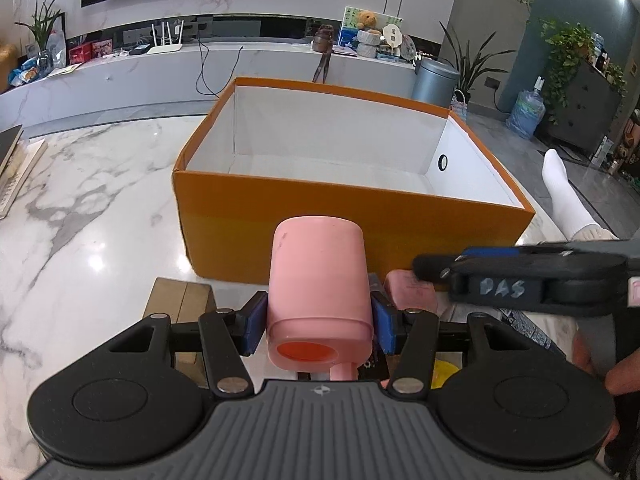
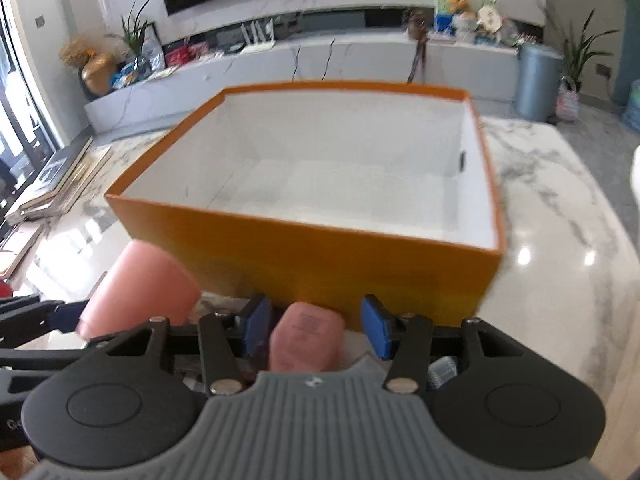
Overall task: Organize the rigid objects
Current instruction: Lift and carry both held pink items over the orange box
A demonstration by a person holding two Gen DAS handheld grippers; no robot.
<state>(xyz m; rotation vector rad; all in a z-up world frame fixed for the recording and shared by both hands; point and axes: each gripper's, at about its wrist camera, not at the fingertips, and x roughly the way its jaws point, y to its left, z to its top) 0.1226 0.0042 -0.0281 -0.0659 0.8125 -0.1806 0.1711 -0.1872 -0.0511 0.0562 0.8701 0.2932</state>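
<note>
You get bright, even daylight in both views. From the right wrist, a window far left of the tool blows out white. Ceiling lights glare as small white spots on the glossy marble table left of the left tool and right of the right one. Your left view is sharp; your right view is smeared by motion blur, worst along the near wall of the orange box just ahead. Fisheye distortion bows the far counter and darkens the upper corners. Shadows stay soft and short.
</note>
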